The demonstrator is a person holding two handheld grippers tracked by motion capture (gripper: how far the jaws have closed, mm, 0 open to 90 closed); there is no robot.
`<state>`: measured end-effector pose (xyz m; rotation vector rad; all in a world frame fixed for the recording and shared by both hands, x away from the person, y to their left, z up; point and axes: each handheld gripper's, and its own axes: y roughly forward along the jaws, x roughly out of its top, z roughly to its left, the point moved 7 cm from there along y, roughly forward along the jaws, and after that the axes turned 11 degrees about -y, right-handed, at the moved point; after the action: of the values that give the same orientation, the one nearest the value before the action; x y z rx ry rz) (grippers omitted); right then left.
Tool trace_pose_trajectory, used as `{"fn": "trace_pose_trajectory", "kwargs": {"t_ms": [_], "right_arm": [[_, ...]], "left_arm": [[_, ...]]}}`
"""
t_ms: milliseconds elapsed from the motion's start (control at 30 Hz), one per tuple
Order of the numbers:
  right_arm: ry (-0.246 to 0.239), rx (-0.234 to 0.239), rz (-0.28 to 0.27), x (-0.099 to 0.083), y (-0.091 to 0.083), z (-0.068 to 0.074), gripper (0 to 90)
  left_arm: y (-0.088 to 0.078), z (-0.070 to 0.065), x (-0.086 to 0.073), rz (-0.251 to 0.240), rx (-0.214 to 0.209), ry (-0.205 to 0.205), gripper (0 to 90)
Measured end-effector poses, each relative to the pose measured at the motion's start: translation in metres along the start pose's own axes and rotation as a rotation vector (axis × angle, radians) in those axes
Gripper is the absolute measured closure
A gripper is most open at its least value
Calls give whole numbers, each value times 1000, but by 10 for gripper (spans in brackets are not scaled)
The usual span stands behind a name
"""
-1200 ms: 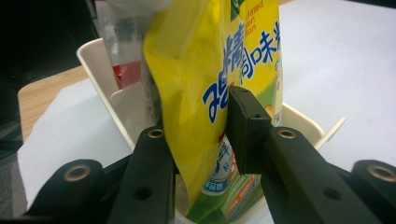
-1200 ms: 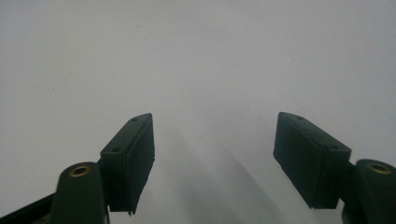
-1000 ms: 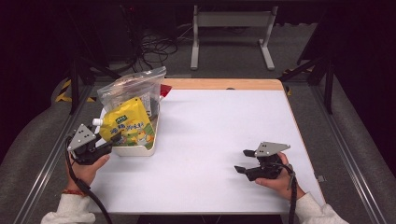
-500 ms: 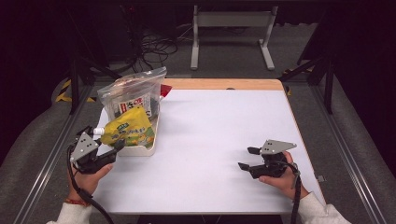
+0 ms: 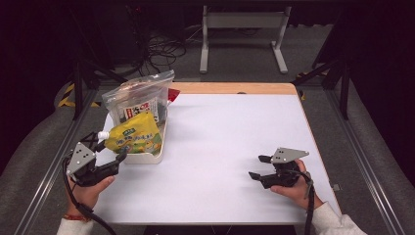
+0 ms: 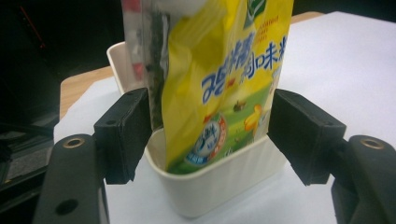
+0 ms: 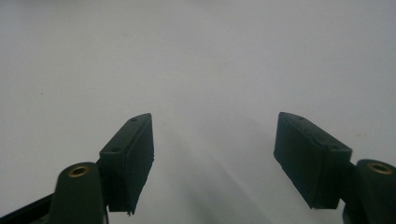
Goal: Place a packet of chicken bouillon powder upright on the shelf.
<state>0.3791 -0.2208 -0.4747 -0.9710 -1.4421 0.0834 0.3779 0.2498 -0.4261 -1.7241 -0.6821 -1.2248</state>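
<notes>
A yellow spouted drink pouch (image 5: 134, 137) leans in a cream ribbed tray (image 5: 147, 157) at the table's left, in front of a clear zip bag (image 5: 139, 100) of packets. My left gripper (image 5: 108, 148) sits just off the tray's near-left corner. Its jaws have just been opening. In the left gripper view, the left gripper (image 6: 210, 135) is open; the pouch (image 6: 224, 79) and tray (image 6: 219, 186) stand between the black pads (image 6: 126, 130), which touch neither. My right gripper (image 5: 258, 166) rests at the table's near right. The right gripper (image 7: 212, 154) is open over bare white surface.
The white table top (image 5: 230, 132) has a wooden strip (image 5: 230, 88) along its far edge. A small red item (image 5: 173, 93) pokes out behind the zip bag. Metal rails run along both sides, and a grey stand (image 5: 242, 29) and cables lie on the floor beyond.
My left gripper has pulled back from the tray toward the near-left corner while its jaws spread. The pouch stays leaning in the tray. The right hand has not moved.
</notes>
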Motion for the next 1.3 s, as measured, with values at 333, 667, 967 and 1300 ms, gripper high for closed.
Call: {"fn": "trace_pose_trajectory", "kwargs": {"t_ms": [333, 667, 967, 1300], "right_arm": [[4, -9, -2, 0, -2, -2, 285], [-8, -32, -6, 1, -6, -5, 284], [-42, -71, 9, -1, -11, -6, 271], [-81, -144, 54, -14, -22, -9, 170]], "left_arm": [[-12, -9, -17, 38, 5, 6, 229], [-6, -36, -37, 107, -62, 32, 182], [11, -53, -45, 160, -116, 52, 163], [26, -74, -54, 223, -178, 77, 136]]}}
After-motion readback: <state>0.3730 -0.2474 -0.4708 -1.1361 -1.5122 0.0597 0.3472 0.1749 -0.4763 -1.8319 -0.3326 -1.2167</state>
